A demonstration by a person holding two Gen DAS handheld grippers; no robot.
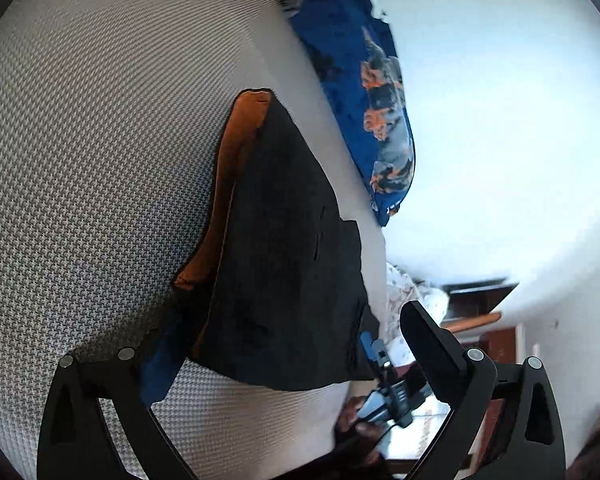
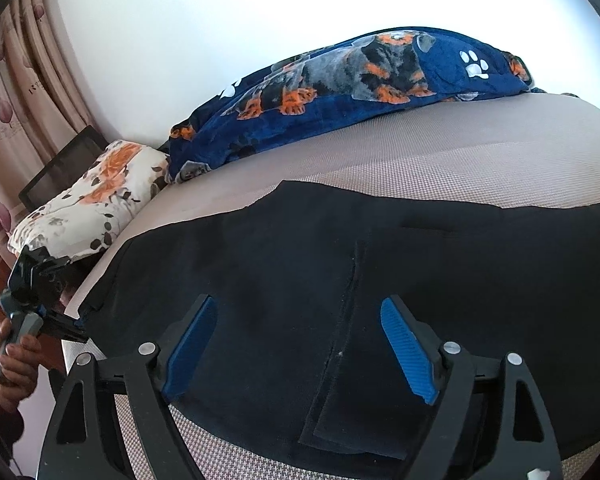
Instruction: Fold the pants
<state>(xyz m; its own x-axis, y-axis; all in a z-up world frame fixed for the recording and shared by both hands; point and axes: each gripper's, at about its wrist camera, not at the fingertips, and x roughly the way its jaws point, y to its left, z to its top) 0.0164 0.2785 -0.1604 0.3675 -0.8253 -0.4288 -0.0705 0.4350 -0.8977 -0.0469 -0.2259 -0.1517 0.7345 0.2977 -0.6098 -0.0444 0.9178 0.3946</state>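
Observation:
Black pants (image 2: 340, 280) lie spread flat on the grey houndstooth bed cover (image 2: 440, 168). In the left wrist view the pants (image 1: 276, 248) show an orange lining (image 1: 228, 184) along one edge. My right gripper (image 2: 300, 344) is open, its blue pads (image 2: 408, 348) hovering over the near part of the pants beside a back pocket seam. My left gripper (image 1: 288, 356) is open at the pants' edge; one black finger (image 1: 432, 344) stands past the edge of the bed. In the right wrist view the left gripper (image 2: 72, 326) touches the pants' left corner.
A blue dog-print blanket (image 2: 360, 80) lies along the far side of the bed by the white wall. A floral pillow (image 2: 92, 204) sits at the far left. Curtains (image 2: 24, 80) hang at the left. Dark wooden furniture (image 1: 480, 300) stands beyond the bed.

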